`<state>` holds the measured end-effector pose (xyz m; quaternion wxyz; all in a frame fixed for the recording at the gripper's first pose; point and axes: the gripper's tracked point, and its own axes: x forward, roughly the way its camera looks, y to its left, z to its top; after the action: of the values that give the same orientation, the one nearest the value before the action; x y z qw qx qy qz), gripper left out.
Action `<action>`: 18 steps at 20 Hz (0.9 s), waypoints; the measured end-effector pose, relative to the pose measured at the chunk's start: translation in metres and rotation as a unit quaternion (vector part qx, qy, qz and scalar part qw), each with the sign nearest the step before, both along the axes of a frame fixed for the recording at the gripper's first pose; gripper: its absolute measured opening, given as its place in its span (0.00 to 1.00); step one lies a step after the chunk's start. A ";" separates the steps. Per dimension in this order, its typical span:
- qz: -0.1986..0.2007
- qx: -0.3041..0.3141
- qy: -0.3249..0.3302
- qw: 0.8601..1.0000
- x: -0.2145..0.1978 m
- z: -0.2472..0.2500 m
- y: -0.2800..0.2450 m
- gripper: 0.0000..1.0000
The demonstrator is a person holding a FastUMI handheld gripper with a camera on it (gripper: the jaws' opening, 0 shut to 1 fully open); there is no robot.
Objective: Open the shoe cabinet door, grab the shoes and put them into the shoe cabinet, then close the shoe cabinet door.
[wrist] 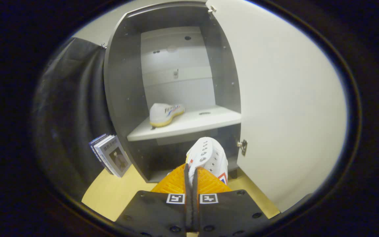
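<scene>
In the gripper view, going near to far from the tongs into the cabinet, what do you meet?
Tongs shut on the held shoe → front edge of the cabinet shelf → second shoe on the shelf → cabinet back panel.

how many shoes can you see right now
2: one shoe lies on the cabinet shelf; the second shoe is pinched in the hand-held gripper, just before the open cabinet.
</scene>
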<state>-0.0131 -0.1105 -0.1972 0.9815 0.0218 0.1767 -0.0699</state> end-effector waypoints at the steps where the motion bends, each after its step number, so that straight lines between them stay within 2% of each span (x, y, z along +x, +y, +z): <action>1: -0.004 0.001 -0.014 1.000 0.005 0.014 0.001 0.02; 5: -0.011 -0.006 -0.053 0.998 0.030 0.051 -0.001 0.02; 8: 0.003 -0.005 -0.070 0.998 0.058 0.066 0.001 0.02; 15: 0.049 -0.033 -0.095 0.994 0.152 0.087 0.000 0.02; 18: 0.055 -0.040 -0.097 0.993 0.191 0.089 -0.008 0.02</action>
<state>0.1784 -0.1189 -0.1080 0.9965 -0.0203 0.0788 -0.0204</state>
